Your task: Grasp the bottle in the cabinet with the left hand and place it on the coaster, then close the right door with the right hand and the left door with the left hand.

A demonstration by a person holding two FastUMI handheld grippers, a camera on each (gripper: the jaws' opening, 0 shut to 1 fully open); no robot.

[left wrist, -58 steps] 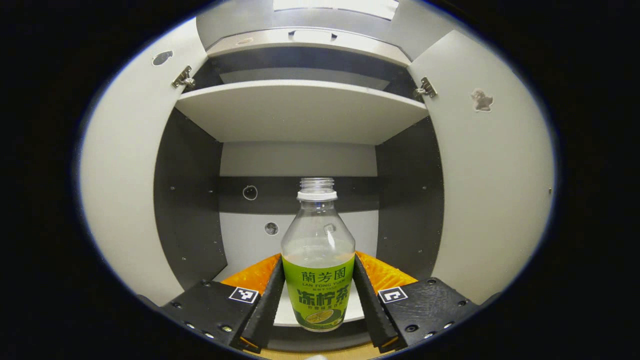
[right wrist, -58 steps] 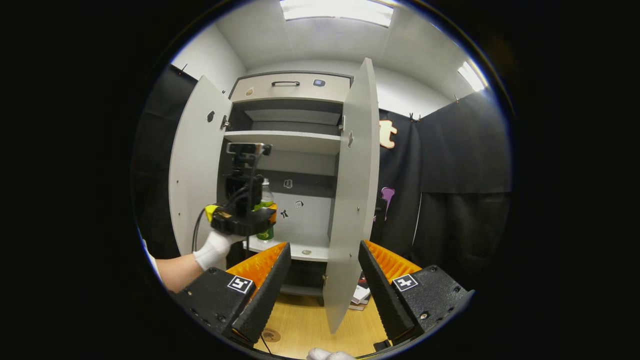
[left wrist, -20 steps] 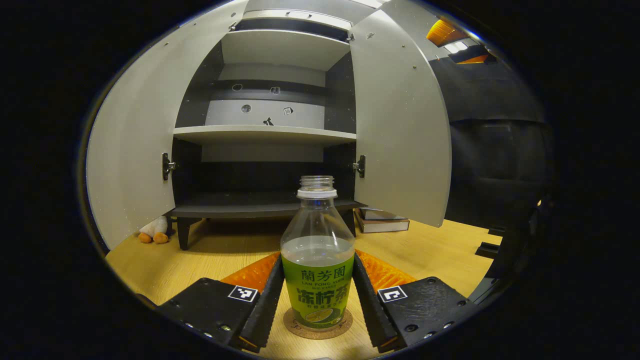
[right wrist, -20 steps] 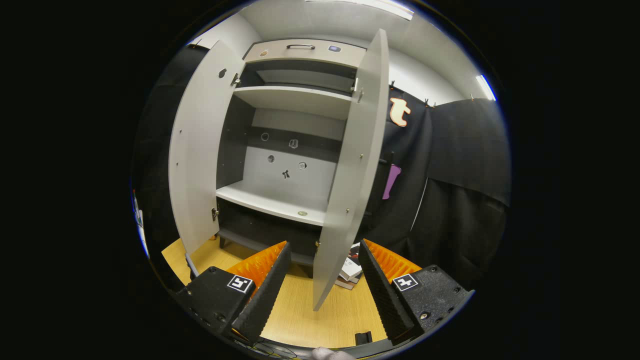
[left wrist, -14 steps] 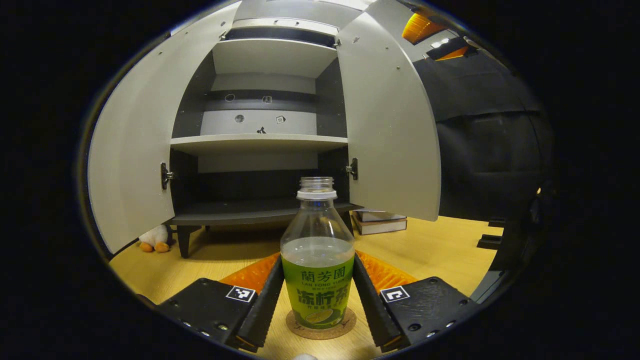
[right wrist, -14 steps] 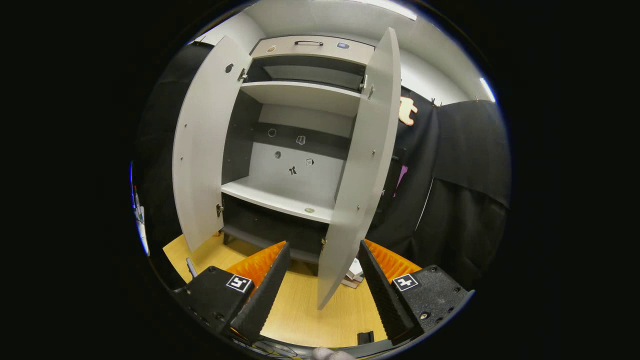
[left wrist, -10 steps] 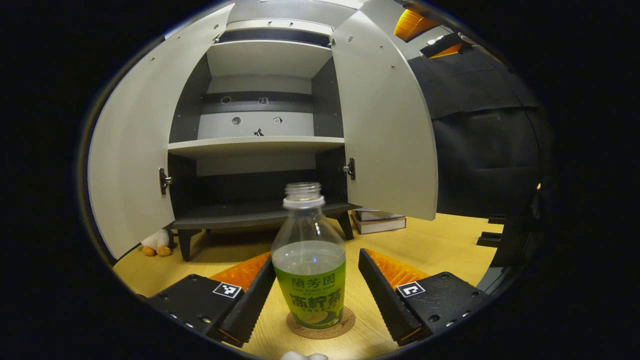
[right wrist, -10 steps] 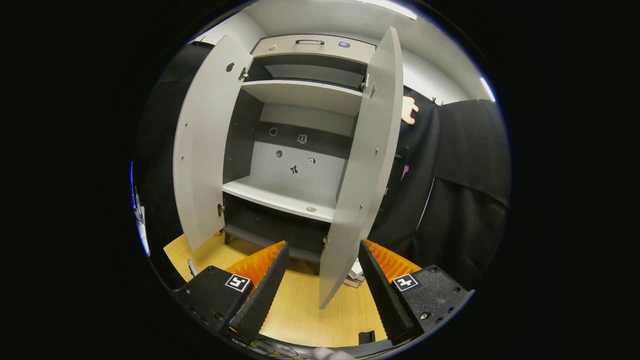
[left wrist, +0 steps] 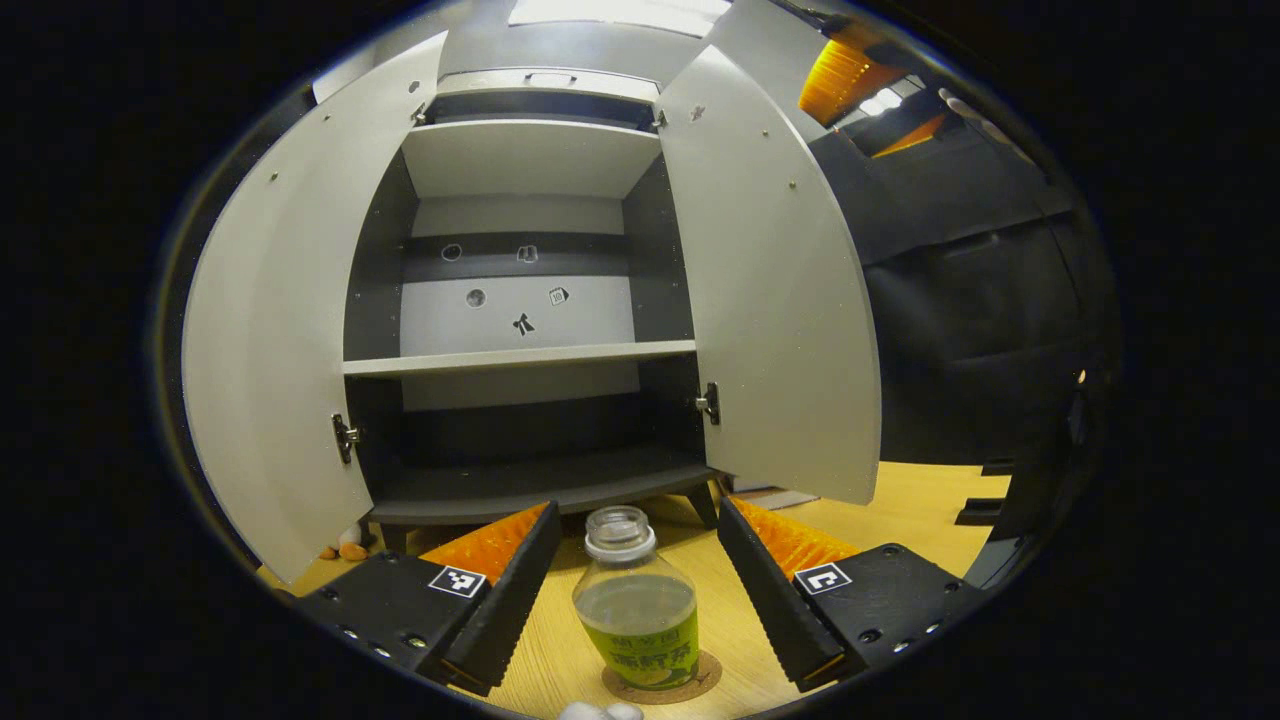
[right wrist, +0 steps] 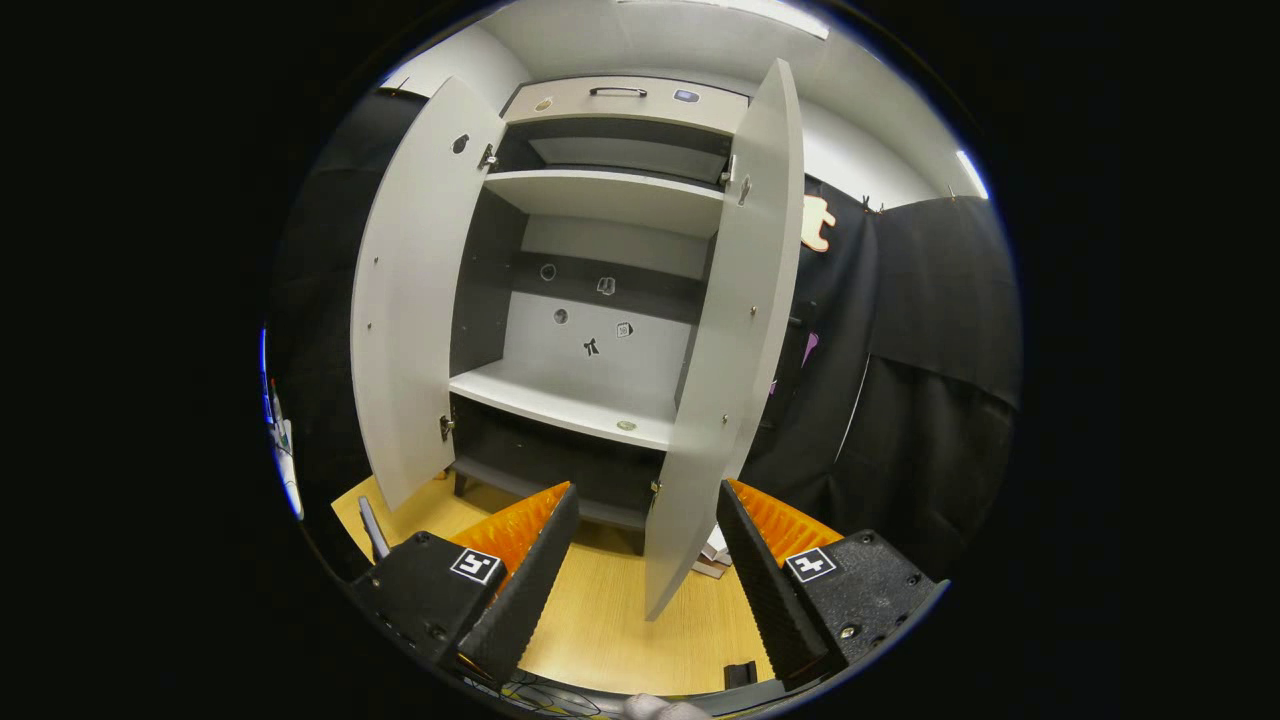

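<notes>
In the left gripper view the left hand-held gripper (left wrist: 633,585) is wide open, and its fingers touch nothing. The bottle (left wrist: 636,598) stands upright between them at the bottom centre of the frame, free of both fingers, and it rests on the round coaster (left wrist: 662,682) on the wooden table (left wrist: 905,492). So I judge that the placing step is finished (the bottle has no cap, so it is good that it stands straight).

The step in hand is now the doors. In the right gripper view the right hand-held gripper (right wrist: 640,560) is also open and holds nothing. The free edge of the right door (right wrist: 728,360) hangs just above and between its fingers, at the centre of the frame. The left door (right wrist: 412,300) stands open at the left of the frame, and the cabinet (right wrist: 560,405) shelves behind are bare.

The next move, as I judge it, calls for the right hand-held gripper to push the right door toward the cabinet until it shuts. The left one should first clear the bottle without knocking it.
</notes>
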